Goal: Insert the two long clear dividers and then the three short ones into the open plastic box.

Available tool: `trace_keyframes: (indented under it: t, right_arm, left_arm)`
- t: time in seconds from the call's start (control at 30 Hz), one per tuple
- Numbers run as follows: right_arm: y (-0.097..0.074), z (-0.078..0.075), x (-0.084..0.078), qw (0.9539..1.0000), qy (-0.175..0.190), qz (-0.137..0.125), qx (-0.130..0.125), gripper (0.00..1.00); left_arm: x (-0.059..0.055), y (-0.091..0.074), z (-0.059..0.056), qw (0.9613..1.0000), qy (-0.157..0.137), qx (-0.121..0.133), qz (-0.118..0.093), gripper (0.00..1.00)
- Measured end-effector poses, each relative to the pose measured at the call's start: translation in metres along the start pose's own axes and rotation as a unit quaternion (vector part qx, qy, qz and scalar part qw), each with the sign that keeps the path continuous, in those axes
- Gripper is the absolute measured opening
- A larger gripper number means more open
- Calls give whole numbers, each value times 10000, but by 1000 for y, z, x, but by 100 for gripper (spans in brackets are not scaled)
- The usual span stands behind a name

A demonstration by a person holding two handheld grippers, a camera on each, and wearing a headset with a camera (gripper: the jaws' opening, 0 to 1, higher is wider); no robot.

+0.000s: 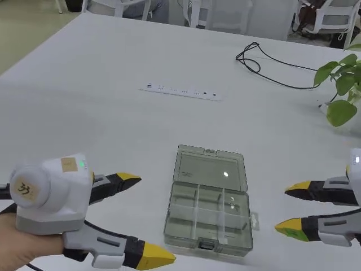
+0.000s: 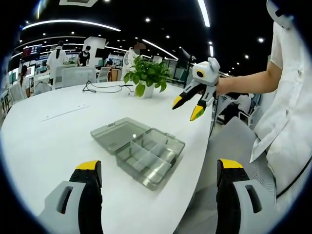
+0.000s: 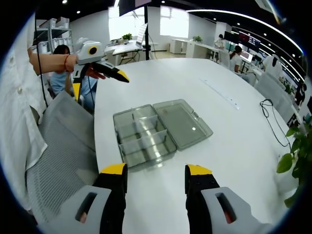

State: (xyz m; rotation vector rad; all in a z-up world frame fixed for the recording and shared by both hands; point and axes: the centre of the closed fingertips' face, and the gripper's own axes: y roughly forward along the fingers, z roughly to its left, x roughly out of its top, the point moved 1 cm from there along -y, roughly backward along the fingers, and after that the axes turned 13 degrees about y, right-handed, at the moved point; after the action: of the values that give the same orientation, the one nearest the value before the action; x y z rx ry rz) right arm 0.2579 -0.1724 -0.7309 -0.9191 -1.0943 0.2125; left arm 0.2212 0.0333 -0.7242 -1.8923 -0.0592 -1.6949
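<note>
Both grippers are spread wide with nothing between their yellow-tipped jaws, and both hang above the white bench [image 1: 84, 84] clear of the work. In the head view the left gripper [image 1: 148, 220] fills the lower left corner, held in a hand [image 1: 20, 245], and the right gripper [image 1: 284, 209] comes in from the right edge, its tips pointing toward the centre. Between them, in the lower middle of the frame, the clear plastic box [image 1: 186, 234] lies open on the bench, with its lid [image 1: 210, 169] folded flat on the far side and still joined to the tray. Clear dividers [image 1: 196, 214] stand upright inside the tray and split it into compartments; their exact number is hard to tell through the transparent plastic. In the left gripper view the box [image 2: 146, 156] sits just ahead of the jaws near the bench edge, with the right gripper [image 2: 185, 111] raised above it at upper right. In the right gripper view the box [image 3: 144, 136] lies at centre and the left gripper [image 3: 99, 84] hovers at upper left. Farther back in the head view lie a white power strip [image 1: 181, 91], a coiled black cable [image 1: 265, 59] and a leafy plant [image 1: 341, 84] at the right edge.
</note>
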Motion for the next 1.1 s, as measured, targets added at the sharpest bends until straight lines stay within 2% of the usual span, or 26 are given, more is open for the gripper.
trace_keyframes:
  t: [0.37, 0.8, 0.9, 1.1]
  right_arm:
    - [-5, -2, -15, 9989, 369, -236, -178, 63]
    - [-2, 1, -27, 9983, 526, -189, -160, 70]
    - [-2, -5, -31, 9983, 533, -191, -162, 71]
    - [-3, -8, -31, 9982, 545, -216, -160, 74]
  left_arm:
    - [-6, -4, 4, 9999, 1, 45, 99, 100]
    - [-12, -6, 5, 9999, -8, 49, 160, 100]
    - [-12, -6, 4, 9999, -14, 39, 162, 100]
    - [-13, -6, 1, 9999, 0, -15, 169, 100]
